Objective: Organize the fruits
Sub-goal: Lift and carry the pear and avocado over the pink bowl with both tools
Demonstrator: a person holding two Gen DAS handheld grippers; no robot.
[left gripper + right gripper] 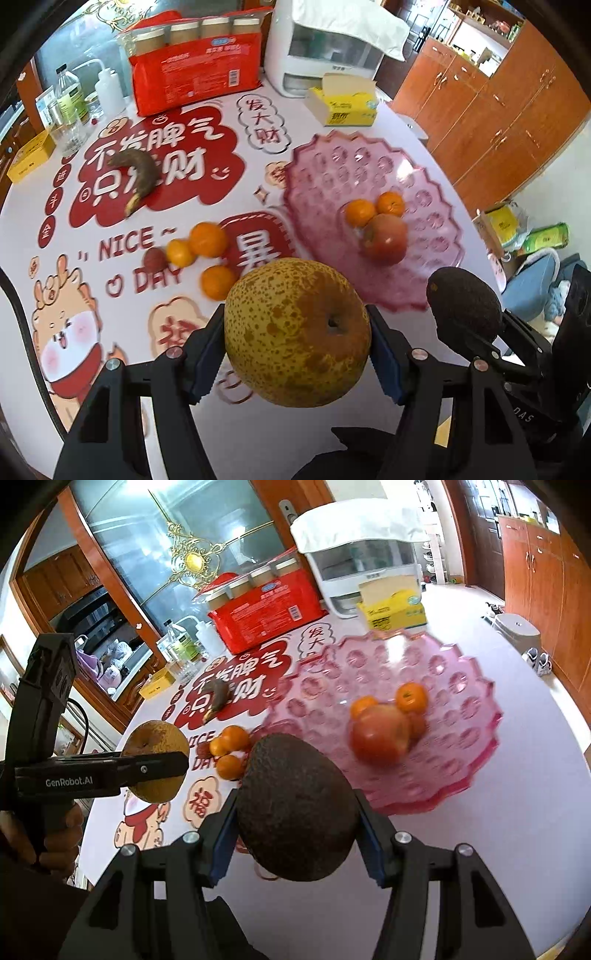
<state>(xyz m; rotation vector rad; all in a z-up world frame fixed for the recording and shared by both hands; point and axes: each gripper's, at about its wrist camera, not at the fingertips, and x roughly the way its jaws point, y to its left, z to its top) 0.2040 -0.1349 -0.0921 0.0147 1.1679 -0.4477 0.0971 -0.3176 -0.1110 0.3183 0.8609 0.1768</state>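
My left gripper is shut on a speckled yellow-brown pear, held above the table; the same pear shows in the right wrist view. My right gripper is shut on a dark avocado, also visible as the avocado at the right of the left wrist view. A pink glass fruit plate holds a red apple and two mandarins. Three mandarins and a lychee lie on the tablecloth left of the plate. A blackened banana lies farther back.
At the table's back stand a red package with jars, a white appliance, a yellow tissue box, bottles and a small yellow box. Wooden cabinets stand to the right. A hand holds the left gripper's handle.
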